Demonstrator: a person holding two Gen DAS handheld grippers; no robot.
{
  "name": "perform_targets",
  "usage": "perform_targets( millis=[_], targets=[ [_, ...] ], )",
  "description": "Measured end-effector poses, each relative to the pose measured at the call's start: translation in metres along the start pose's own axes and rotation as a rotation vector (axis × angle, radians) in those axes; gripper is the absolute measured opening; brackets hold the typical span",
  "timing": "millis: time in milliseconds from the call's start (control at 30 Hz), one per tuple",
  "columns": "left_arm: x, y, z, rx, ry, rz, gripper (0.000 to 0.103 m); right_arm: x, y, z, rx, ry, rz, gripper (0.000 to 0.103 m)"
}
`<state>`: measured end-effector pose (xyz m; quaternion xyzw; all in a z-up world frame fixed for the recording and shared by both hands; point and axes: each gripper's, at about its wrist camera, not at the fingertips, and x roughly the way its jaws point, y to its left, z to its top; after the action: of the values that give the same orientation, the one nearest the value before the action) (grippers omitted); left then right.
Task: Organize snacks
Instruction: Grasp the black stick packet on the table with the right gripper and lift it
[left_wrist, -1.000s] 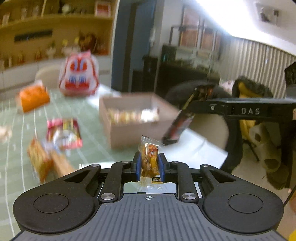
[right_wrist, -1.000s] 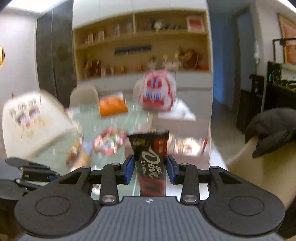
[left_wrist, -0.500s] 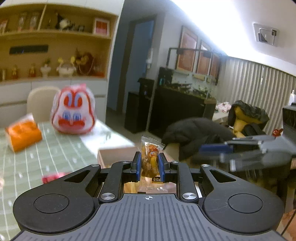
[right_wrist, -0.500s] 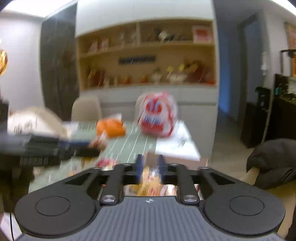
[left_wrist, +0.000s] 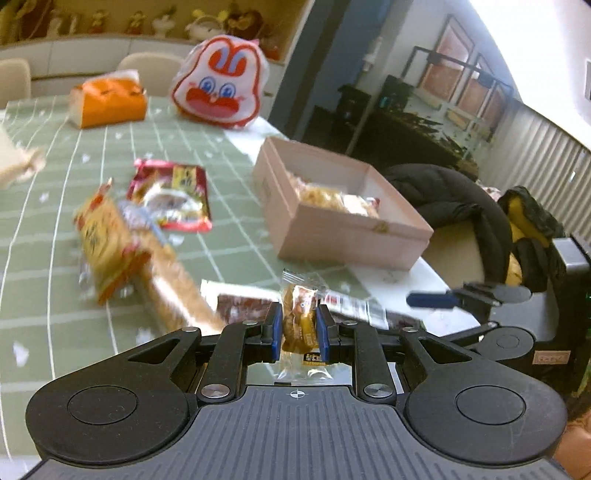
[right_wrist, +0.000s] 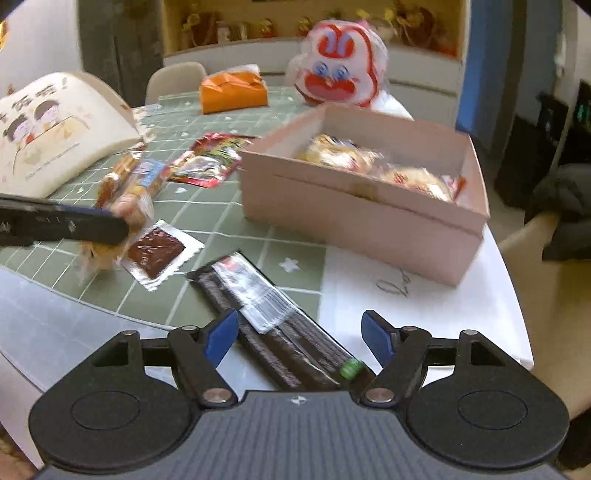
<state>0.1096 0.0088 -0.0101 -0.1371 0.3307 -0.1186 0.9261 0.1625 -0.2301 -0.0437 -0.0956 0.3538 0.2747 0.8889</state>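
My left gripper (left_wrist: 299, 328) is shut on a small yellow-orange candy packet (left_wrist: 300, 321), held above the table's near edge. My right gripper (right_wrist: 301, 338) is open and empty, low over a long dark chocolate bar (right_wrist: 275, 325) lying on the table between its fingers. A pink cardboard box (right_wrist: 362, 218) (left_wrist: 343, 236) holds several wrapped snacks. Loose snacks lie left of it: a red packet (right_wrist: 207, 160), a biscuit pack (right_wrist: 129, 188) and a flat brown sachet (right_wrist: 157, 253). The left gripper's arm (right_wrist: 62, 223) shows at the left in the right wrist view.
An orange tissue pack (right_wrist: 232, 92) and a rabbit-face bag (right_wrist: 340, 74) stand at the table's far side. A cream printed box (right_wrist: 55, 125) lies at the left. A chair with a dark coat (left_wrist: 454, 195) is beyond the table's right edge.
My right gripper let go of the chocolate bar, which now lies on the table, and opened wide. Both grippers tilted down toward the table. My left gripper still holds the candy packet.
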Motion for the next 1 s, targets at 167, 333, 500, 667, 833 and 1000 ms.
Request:
perform_targets(
  millis=[167, 333, 500, 667, 833, 1000],
  targets=[
    [-0.014, 0.004, -0.02, -0.015, -0.001, -0.001, 0.023, 0.005, 0.02, 0.005, -0.121, -0.007, -0.005, 0.082],
    [-0.019, 0.008, -0.032, -0.051, 0.001, 0.021, 0.023, 0.005, 0.006, 0.001, 0.072, 0.026, 0.031, 0.083],
    [-0.017, 0.005, -0.041, -0.044, 0.009, 0.027, 0.023, -0.016, 0.037, -0.013, -0.004, 0.058, 0.161, 0.081],
    [-0.018, 0.006, -0.047, -0.042, 0.011, 0.063, 0.023, -0.014, 0.048, -0.007, -0.009, -0.009, 0.052, 0.076],
    [-0.019, 0.007, -0.05, -0.046, 0.016, 0.073, 0.024, 0.009, 0.036, 0.006, 0.11, 0.003, 0.065, 0.067],
    [-0.018, 0.005, -0.05, -0.037, 0.02, 0.07, 0.024, 0.005, 0.058, -0.005, -0.033, -0.042, -0.006, 0.051]
  ],
)
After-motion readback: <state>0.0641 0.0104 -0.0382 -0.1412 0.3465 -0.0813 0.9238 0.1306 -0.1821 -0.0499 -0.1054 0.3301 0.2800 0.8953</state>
